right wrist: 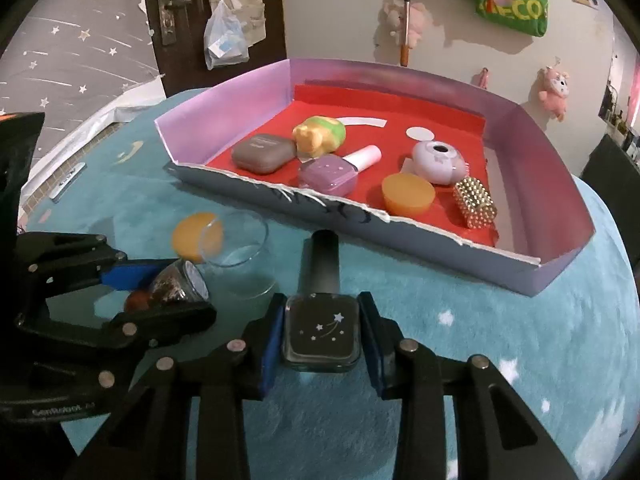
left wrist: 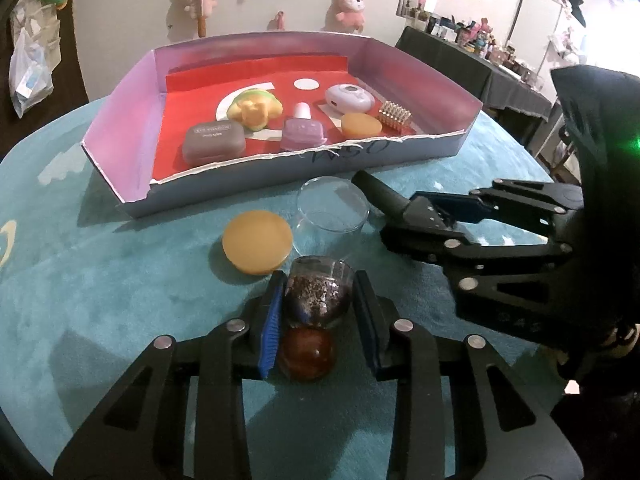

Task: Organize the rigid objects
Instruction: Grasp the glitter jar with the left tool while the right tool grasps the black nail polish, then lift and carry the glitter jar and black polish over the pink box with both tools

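Glass, small and clear, the jar holds dark speckled bits and has a round brown stopper; it lies sideways above the teal cloth, clamped between the left gripper pads; the right gripper is closed on a dark square nail polish bottle printed with stars, black cap pointing toward the shallow red-floored box; an empty tumbler and orange disc lie just in front of that box.

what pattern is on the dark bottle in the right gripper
A white shooting star with small stars on the dark bottle; clearest in the right wrist view.
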A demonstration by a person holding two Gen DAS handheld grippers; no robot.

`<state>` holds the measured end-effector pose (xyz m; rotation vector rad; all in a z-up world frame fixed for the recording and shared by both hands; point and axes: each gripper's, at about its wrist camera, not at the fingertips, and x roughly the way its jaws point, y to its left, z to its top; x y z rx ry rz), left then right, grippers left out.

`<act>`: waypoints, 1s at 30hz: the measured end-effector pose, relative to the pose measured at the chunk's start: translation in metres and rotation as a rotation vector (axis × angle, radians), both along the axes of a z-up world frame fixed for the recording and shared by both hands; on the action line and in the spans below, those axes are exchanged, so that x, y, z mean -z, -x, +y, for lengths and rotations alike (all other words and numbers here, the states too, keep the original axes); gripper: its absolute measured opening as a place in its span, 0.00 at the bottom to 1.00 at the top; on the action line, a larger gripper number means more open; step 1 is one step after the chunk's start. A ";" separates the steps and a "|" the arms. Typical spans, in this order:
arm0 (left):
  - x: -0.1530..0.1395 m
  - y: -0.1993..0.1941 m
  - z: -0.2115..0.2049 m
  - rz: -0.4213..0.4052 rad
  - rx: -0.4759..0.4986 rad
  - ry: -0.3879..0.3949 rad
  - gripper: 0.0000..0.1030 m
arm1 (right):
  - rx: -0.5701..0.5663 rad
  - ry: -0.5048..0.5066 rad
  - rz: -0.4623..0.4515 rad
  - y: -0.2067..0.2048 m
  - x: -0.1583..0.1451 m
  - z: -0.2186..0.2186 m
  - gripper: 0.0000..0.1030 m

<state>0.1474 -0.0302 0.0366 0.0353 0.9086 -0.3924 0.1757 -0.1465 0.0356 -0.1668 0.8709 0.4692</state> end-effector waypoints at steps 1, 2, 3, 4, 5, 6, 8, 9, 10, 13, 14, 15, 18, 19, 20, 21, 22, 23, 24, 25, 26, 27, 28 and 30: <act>-0.001 0.001 0.000 -0.003 0.000 0.002 0.30 | 0.007 -0.021 0.001 0.002 -0.002 -0.004 0.37; -0.003 0.002 0.000 -0.006 0.002 0.004 0.30 | 0.013 -0.036 -0.001 0.004 -0.004 -0.005 0.37; -0.004 0.004 0.000 -0.009 0.003 0.005 0.30 | 0.021 -0.053 -0.005 0.007 -0.007 -0.008 0.37; -0.006 0.005 0.000 -0.014 0.003 0.005 0.30 | 0.025 -0.057 -0.008 0.009 -0.009 -0.010 0.37; -0.007 0.006 0.000 -0.019 0.005 0.005 0.30 | 0.038 -0.063 -0.023 0.014 -0.013 -0.013 0.37; -0.008 0.008 0.000 -0.023 0.006 0.003 0.30 | 0.042 -0.064 -0.026 0.017 -0.015 -0.015 0.37; -0.010 0.009 -0.001 -0.030 0.008 0.001 0.30 | 0.054 -0.071 -0.027 0.025 -0.017 -0.019 0.37; -0.011 0.010 -0.001 -0.030 0.008 0.000 0.30 | 0.058 -0.072 -0.027 0.028 -0.017 -0.021 0.37; -0.011 0.011 -0.001 -0.032 0.007 0.000 0.30 | 0.061 -0.070 -0.024 0.030 -0.017 -0.022 0.37; -0.013 0.012 -0.001 -0.035 0.009 0.006 0.30 | 0.071 -0.066 -0.017 0.039 -0.015 -0.026 0.37; -0.014 0.013 -0.001 -0.037 0.009 0.007 0.29 | 0.072 -0.067 -0.014 0.042 -0.014 -0.028 0.37; -0.015 0.013 0.000 -0.037 0.008 0.007 0.29 | 0.075 -0.070 -0.013 0.044 -0.014 -0.030 0.37; -0.017 0.015 0.001 -0.041 0.018 0.004 0.29 | 0.081 -0.081 -0.022 0.049 -0.015 -0.035 0.37; -0.018 0.016 0.001 -0.042 0.023 0.007 0.29 | 0.087 -0.083 -0.030 0.050 -0.016 -0.037 0.37; -0.019 0.017 0.002 -0.044 0.027 0.012 0.29 | 0.099 -0.085 -0.035 0.050 -0.016 -0.040 0.37; -0.021 0.017 0.003 -0.046 0.030 0.019 0.29 | 0.108 -0.087 -0.037 0.050 -0.016 -0.041 0.37; -0.023 0.017 0.004 -0.046 0.031 0.020 0.29 | 0.117 -0.088 -0.039 0.050 -0.016 -0.043 0.37; -0.025 0.018 0.004 -0.046 0.030 0.016 0.29 | 0.126 -0.091 -0.041 0.049 -0.017 -0.045 0.37; -0.028 0.018 0.004 -0.050 0.030 0.010 0.29 | 0.129 -0.095 -0.046 0.050 -0.018 -0.046 0.37; -0.031 0.019 0.003 -0.058 0.029 0.006 0.29 | 0.129 -0.102 -0.052 0.051 -0.020 -0.047 0.37; -0.034 0.020 0.004 -0.067 0.029 0.009 0.29 | 0.130 -0.114 -0.057 0.052 -0.022 -0.050 0.37; -0.038 0.022 0.005 -0.078 0.030 0.016 0.29 | 0.130 -0.120 -0.058 0.052 -0.024 -0.052 0.37; -0.041 0.023 0.006 -0.086 0.031 0.024 0.29 | 0.129 -0.124 -0.058 0.053 -0.025 -0.052 0.37; -0.045 0.024 0.008 -0.092 0.026 0.030 0.29 | 0.127 -0.118 -0.059 0.052 -0.027 -0.054 0.37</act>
